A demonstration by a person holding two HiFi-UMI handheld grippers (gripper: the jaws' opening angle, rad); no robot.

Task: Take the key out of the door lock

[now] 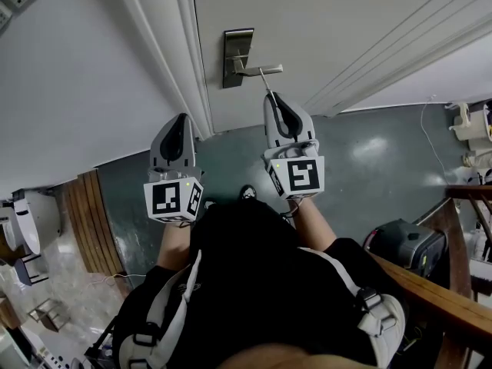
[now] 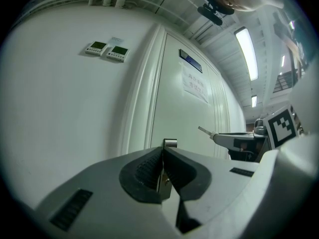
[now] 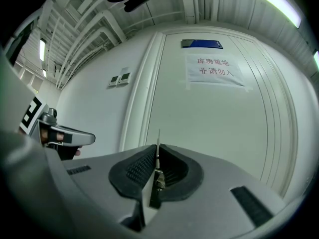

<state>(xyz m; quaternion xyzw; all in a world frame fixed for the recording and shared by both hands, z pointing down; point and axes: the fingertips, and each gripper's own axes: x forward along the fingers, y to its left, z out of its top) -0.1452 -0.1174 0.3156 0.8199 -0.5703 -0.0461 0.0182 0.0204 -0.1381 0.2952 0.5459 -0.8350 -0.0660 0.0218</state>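
Note:
The white door (image 1: 330, 21) carries a metal lock plate (image 1: 237, 48) with a lever handle (image 1: 260, 69). My right gripper (image 1: 270, 97) is shut on the key (image 1: 264, 80), whose thin blade points at the door just below the lever, clear of the lock plate. In the right gripper view the key (image 3: 158, 136) stands up between the closed jaws of the right gripper (image 3: 157, 147). My left gripper (image 1: 182, 118) hangs to the left by the door frame, shut and holding nothing. The left gripper view shows the left gripper (image 2: 163, 151) with the lock plate (image 2: 170, 143) behind its tips, and the key (image 2: 204, 131) at the right.
A wooden railing (image 1: 430, 290) and a black box (image 1: 403, 244) stand at the right. Wooden boards (image 1: 88, 221) lie at the left. A paper sign (image 3: 214, 67) hangs on the door, and two small wall panels (image 2: 107, 49) sit left of the frame.

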